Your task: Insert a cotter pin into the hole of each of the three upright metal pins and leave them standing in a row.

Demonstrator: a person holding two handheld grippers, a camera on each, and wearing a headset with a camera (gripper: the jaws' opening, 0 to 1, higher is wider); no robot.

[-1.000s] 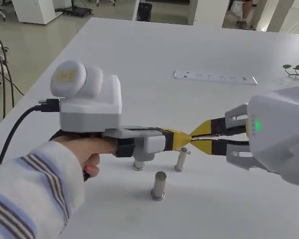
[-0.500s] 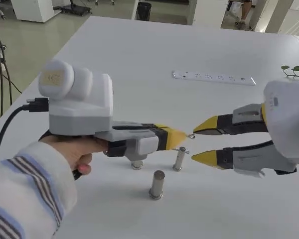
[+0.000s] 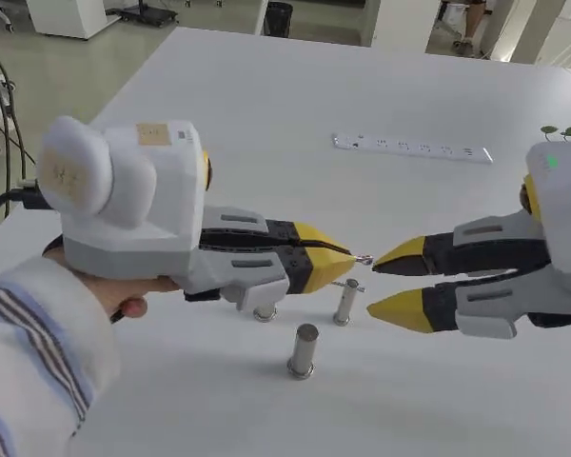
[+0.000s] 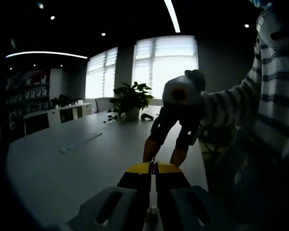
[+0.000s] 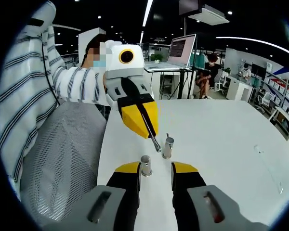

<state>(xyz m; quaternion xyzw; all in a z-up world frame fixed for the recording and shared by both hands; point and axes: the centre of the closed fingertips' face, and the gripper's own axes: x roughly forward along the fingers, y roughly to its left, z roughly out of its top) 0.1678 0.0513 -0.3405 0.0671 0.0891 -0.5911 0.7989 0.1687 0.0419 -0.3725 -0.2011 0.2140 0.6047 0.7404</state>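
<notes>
white counter (image 3: 266, 124) bears three silver metal pins (image 3: 304, 350); left gripper (image 3: 347, 263) pinches thin cotter pin (image 3: 364, 258), likely to poke it in; right gripper (image 3: 373, 284) released.

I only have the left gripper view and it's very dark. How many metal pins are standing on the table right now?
Observer: Three, by the head view: a near pin, a far pin and a half-hidden pin under the left gripper.
Operator: Is the right gripper holding anything?
Observer: No. The right gripper is open and empty.
Operator: Where is my cotter pin compared with those pins?
Observer: In the right gripper view the cotter pin slants down beside the top of the far pin, and is not in it as far as I can tell.
</notes>
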